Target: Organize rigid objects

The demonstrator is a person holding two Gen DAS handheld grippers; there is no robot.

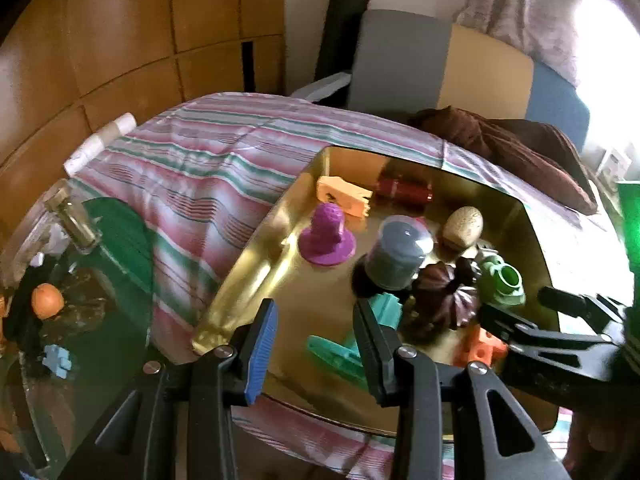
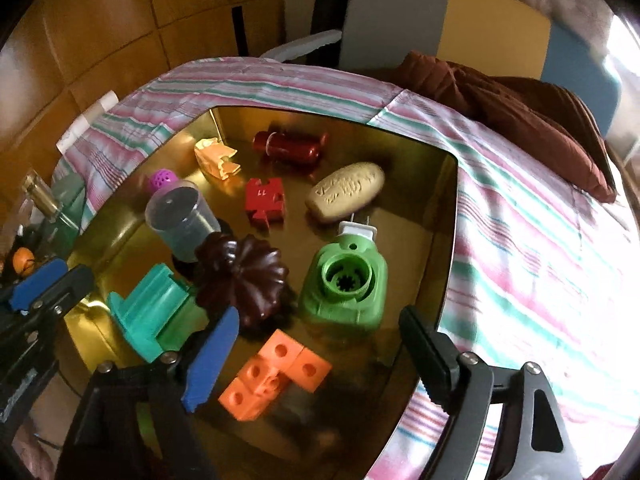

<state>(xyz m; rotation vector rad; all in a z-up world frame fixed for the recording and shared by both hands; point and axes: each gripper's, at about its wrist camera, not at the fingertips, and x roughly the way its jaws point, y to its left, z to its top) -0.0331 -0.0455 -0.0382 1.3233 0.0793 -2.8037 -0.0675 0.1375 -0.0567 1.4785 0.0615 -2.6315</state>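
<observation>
A gold tray (image 2: 450, 240) on a striped cloth holds several rigid items. Among them are an orange cube block (image 2: 272, 376), a green plug-in device (image 2: 344, 284), a dark brown fluted mould (image 2: 240, 280), a teal piece (image 2: 156, 312), a grey cup (image 2: 180, 216), a red block (image 2: 264, 200) and a beige oval (image 2: 346, 192). My right gripper (image 2: 320, 356) hangs open over the tray's near corner, with the orange block below and between its fingers, untouched. At the tray's near edge (image 1: 248, 276) my left gripper (image 1: 316, 344) stands open above the teal piece (image 1: 336, 356), holding nothing.
A red cylinder (image 2: 292, 146), a pale orange piece (image 2: 216, 158) and a purple knob (image 1: 327, 236) lie at the tray's far side. A brown cloth (image 2: 520, 108) sits on the striped cloth (image 1: 208, 184). Left of it a glass bottle (image 1: 74, 220), an orange ball (image 1: 47, 300) and a blue piece (image 1: 60, 360) rest on glass.
</observation>
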